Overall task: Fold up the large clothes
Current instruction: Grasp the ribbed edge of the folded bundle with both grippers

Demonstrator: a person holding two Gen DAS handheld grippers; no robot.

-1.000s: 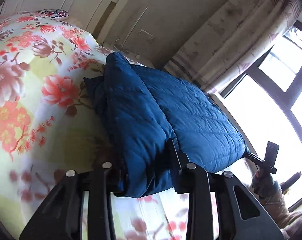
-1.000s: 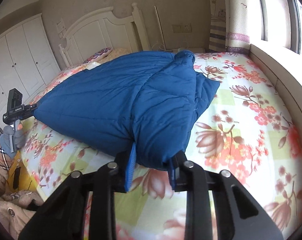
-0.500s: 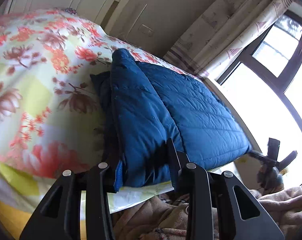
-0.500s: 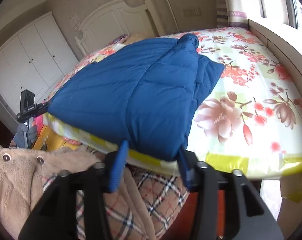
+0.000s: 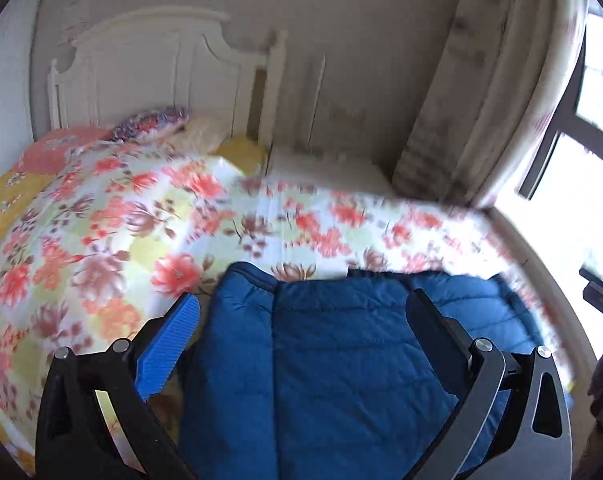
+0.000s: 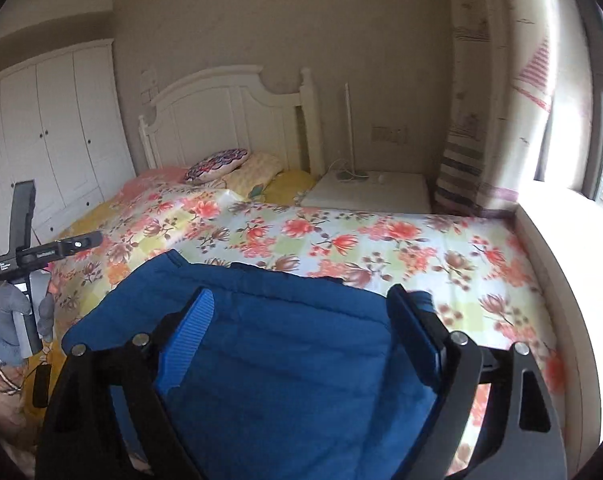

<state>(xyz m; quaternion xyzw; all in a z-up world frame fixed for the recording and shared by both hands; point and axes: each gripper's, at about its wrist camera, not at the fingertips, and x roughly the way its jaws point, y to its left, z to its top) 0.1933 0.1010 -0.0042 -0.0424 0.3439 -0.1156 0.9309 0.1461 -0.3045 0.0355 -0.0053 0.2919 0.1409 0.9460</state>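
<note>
The blue quilted jacket (image 5: pixel 341 360) lay folded on the near edge of the bed (image 5: pixel 101 240), over the floral bedspread. The left claw (image 5: pixel 301 320) stood with its fingers wide apart above the jacket, gripping nothing; the right claw (image 6: pixel 301 320) likewise stood spread over it. Only the right wrist view showed the white wardrobe (image 6: pixel 53 128), the nightstand (image 6: pixel 369 192) and the gloved left hand (image 6: pixel 9 320).

A home bedroom: floral-sheeted bed (image 6: pixel 381 240), white headboard (image 6: pixel 229 120), wardrobe (image 6: pixel 53 128).
</note>
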